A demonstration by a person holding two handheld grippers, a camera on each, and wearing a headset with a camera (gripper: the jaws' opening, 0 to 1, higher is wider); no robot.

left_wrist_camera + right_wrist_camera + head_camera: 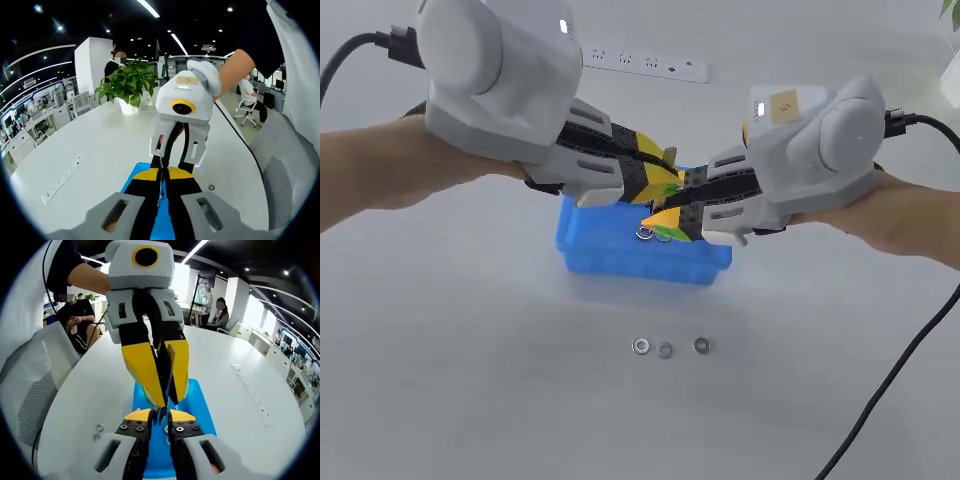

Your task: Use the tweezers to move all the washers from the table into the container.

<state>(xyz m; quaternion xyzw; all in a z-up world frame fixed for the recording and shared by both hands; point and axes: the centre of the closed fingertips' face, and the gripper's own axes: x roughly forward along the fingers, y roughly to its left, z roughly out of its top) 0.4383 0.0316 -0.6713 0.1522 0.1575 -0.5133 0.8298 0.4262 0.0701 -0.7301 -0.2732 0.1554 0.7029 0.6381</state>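
Now left gripper (pixel 168 399), right gripper (pixel 160 416) both clamped on tweezers (pixel 167 367) over container (pixel 620 258); ease squeeze inside rim; three washers (pixel 665 349) wait.

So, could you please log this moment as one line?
left gripper, right gripper: shut on tweezers above container | washers: three on table

No legible text, small label (pixel 783 106) on right hand-held gripper (pixel 665 220), too blurred to read
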